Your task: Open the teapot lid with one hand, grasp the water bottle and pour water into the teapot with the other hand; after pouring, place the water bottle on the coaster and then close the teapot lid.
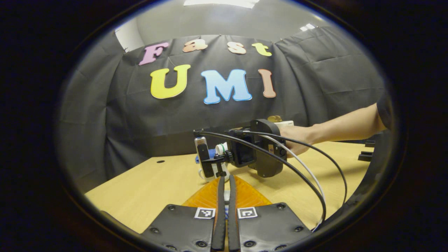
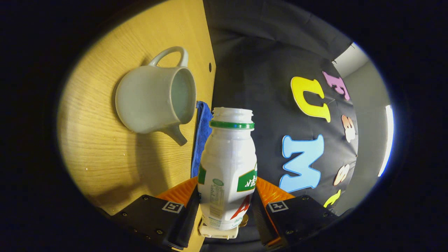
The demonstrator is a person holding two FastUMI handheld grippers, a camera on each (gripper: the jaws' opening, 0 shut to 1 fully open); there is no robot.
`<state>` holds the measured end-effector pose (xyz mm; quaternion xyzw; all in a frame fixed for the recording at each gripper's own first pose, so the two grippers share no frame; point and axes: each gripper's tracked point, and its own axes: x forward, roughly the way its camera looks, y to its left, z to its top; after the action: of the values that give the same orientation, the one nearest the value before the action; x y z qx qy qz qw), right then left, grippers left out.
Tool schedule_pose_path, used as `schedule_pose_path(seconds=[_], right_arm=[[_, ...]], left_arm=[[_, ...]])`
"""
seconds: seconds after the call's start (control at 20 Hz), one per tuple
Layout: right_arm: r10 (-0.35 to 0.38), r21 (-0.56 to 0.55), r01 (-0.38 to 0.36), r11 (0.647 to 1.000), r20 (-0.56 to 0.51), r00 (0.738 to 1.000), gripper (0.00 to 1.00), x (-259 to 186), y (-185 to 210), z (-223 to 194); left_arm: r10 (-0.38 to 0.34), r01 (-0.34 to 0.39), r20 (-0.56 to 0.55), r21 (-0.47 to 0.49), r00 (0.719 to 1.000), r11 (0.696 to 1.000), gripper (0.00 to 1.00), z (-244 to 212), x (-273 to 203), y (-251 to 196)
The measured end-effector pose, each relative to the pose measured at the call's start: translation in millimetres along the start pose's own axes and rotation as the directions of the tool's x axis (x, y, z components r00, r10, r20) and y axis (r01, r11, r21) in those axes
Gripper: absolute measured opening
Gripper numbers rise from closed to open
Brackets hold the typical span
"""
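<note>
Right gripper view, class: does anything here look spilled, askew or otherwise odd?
No spill shows. The bottle is uncapped, clamped in the right hand-held gripper and turned on its side, mouth beside the open teapot. That tilt fits pouring. No water stream is visible, and the table looks dry.

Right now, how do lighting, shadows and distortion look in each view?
Left gripper view: fisheye bows the table edge; even light, sharp; soft shadow under the right gripper. Right gripper view: dimmer, rolled sideways; the teapot casts a dark shadow; the bottle looms large.
</note>
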<state>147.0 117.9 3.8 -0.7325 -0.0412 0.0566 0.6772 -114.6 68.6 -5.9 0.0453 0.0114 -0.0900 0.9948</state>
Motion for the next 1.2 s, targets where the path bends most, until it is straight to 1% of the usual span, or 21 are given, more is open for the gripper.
schedule_pose_path(seconds=[0.15, 0.4, 0.7, 1.2], right_arm=[[0.001, -0.047, -0.001, 0.999, 0.002, 1.0, 0.73, 0.3, 0.0, -0.6], [-0.027, -0.133, 0.029, 0.991, 0.018, 0.999, 0.73, -0.3, 0.6, 0.4], [-0.062, -0.197, 0.068, 0.978, 0.039, 0.997, 0.72, -3.5, 0.3, 3.9], [-0.099, -0.261, 0.112, 0.959, 0.062, 0.993, 0.72, 4.0, -1.9, -0.9]], left_arm=[[0.002, -0.002, 0.007, 0.006, 1.0, 1.0, 0.13, 2.8, -0.5, 0.6], [0.0, 0.0, 0.007, 0.011, 1.0, 1.0, 0.13, 2.2, -0.5, -0.2], [0.0, 0.0, 0.009, 0.016, 1.0, 1.0, 0.13, 2.0, -1.4, 0.2], [0.003, -0.004, 0.01, 0.019, 1.0, 1.0, 0.13, 1.7, -2.4, 1.8]])
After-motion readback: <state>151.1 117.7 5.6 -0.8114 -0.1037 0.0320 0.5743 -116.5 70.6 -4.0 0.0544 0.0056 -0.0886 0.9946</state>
